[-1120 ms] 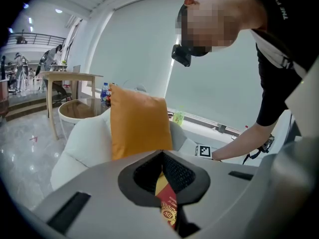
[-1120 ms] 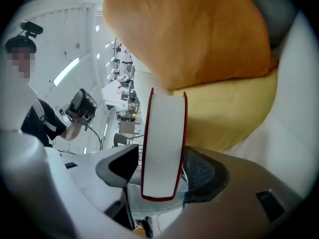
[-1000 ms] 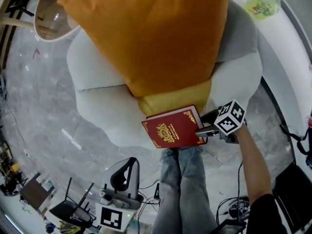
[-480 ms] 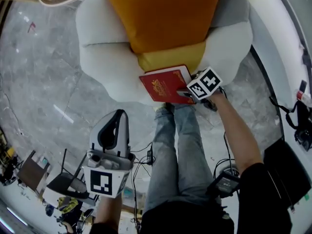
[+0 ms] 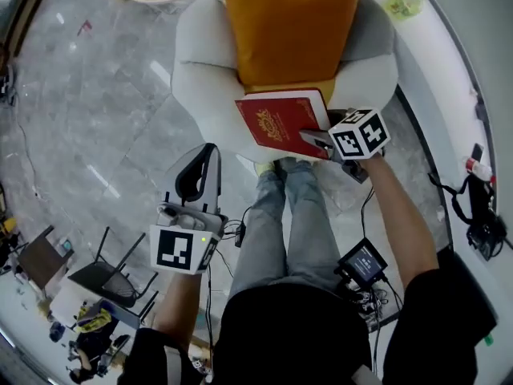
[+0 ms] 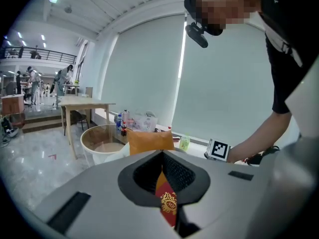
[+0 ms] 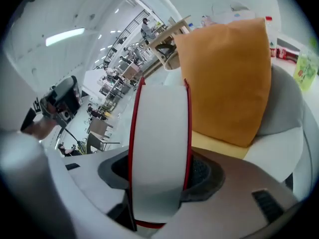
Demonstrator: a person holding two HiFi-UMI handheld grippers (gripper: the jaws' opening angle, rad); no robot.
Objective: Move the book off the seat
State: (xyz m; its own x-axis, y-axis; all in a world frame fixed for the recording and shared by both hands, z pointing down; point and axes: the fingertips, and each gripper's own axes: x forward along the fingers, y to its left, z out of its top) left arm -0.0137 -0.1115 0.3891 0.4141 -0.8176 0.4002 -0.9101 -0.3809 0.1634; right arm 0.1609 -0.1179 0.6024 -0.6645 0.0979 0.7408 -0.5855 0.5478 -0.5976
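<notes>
The right tool (image 5: 314,139) is clenching the red book (image 5: 280,123) by its page edge, its jaws having just been closing on it. The book is tilting over the front of the white seat (image 5: 204,95), below the orange cushion (image 5: 288,30), whose top is being cut off. In the right gripper view the pages are hiding the pads. The left tool (image 5: 210,152) is hovering empty over the floor (image 5: 96,103), its jaws together.

No lettering can be read. The red book (image 5: 278,123) bears a gold emblem, perhaps with words too small to tell. Plain black-and-white square markers sit on one marker cube (image 5: 359,133) and the other marker cube (image 5: 178,251).
</notes>
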